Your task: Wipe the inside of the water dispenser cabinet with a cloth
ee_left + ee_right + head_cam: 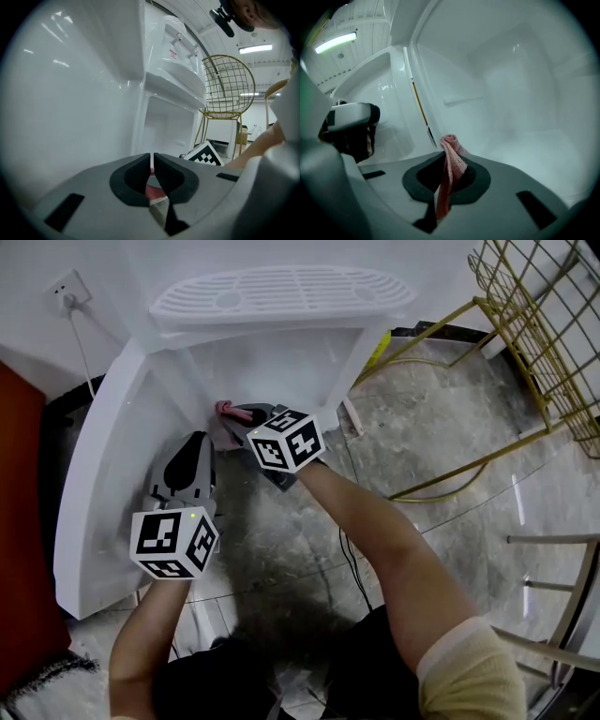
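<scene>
Wiping seems in hand: the right gripper point(449, 174) has its jaws pinching the cloth point(450, 143) at the cabinet's point(511, 93) front edge. The left gripper point(153, 158) has its jaws pressed together, empty. The next move likely calls for sweeping deeper inside.

Bright, even indoor light was seen throughout. Up and right of the left gripper point(153, 159), a ceiling strip light point(255, 48) was blown out; glare streaks were caught on the white door point(51, 61) to its left. Ahead of the right gripper point(450, 164), the cabinet interior point(520, 93) was rendered hazy. Gripper-view edges were bent and vignetted black.
</scene>
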Demonstrator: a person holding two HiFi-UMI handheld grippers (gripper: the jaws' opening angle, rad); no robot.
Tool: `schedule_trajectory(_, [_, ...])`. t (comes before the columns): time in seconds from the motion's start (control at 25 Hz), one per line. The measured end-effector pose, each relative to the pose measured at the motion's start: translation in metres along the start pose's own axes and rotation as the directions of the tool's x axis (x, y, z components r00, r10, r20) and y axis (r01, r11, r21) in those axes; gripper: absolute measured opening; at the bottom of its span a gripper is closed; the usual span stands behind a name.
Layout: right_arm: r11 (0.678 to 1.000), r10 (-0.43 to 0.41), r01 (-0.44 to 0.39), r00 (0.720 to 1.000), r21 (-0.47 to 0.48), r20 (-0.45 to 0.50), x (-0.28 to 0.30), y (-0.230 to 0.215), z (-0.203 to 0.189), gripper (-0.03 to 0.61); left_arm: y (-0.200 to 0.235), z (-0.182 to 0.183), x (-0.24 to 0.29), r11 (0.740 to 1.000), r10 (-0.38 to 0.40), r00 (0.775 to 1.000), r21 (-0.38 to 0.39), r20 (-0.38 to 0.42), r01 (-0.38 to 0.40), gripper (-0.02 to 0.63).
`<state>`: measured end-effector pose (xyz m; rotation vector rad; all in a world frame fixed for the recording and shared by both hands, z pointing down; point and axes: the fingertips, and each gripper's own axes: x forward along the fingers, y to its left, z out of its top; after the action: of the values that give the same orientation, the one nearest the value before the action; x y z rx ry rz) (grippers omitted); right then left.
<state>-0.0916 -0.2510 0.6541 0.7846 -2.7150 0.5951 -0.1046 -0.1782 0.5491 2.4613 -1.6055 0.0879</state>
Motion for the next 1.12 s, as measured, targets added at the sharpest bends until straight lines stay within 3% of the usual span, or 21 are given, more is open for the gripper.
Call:
schedule_trajectory(0.28, [0.999, -0.044, 0.039, 0.982, -0.032, -0.185, 0.001, -0.005, -0.039, 0.029, -0.002, -0.007, 0.001, 1.000, -0.002, 1.000, -0.005, -0.016, 0.002, 0.018])
schedule_trajectory(0.44, [0.998, -0.069, 0.067, 0.978, -0.015, -0.196, -0.011, -0.017, -0.040, 0.029, -0.003, -0.009, 0.002, 1.000, -0.003, 1.000, 0.000, -0.025, 0.003, 0.018])
schedule_trajectory(0.76, [0.992, -0.120, 0.118, 0.992, 0.045, 0.042, -0.054, -0.041, 0.022, 0.029, -0.010, -0.012, 0.007, 1.000, -0.010, 0.999, 0.007, -0.031, 0.010, 0.018])
schedule_trajectory(0.92, [0.994, -0.106, 0.101, 0.980, 0.037, 0.168, -0.069, -0.035, 0.060, 0.029, -0.018, -0.008, 0.009, 0.999, -0.021, 1.000, 0.031, -0.024, 0.021, 0.018])
schedule_trajectory(1.12, [0.991, -0.101, 0.123, 0.950, -0.058, 0.296, -0.080, -0.018, 0.107, 0.029, -0.017, 0.003, 0.004, 0.999, -0.016, 1.000, 0.052, 0.001, 0.016, 0.018])
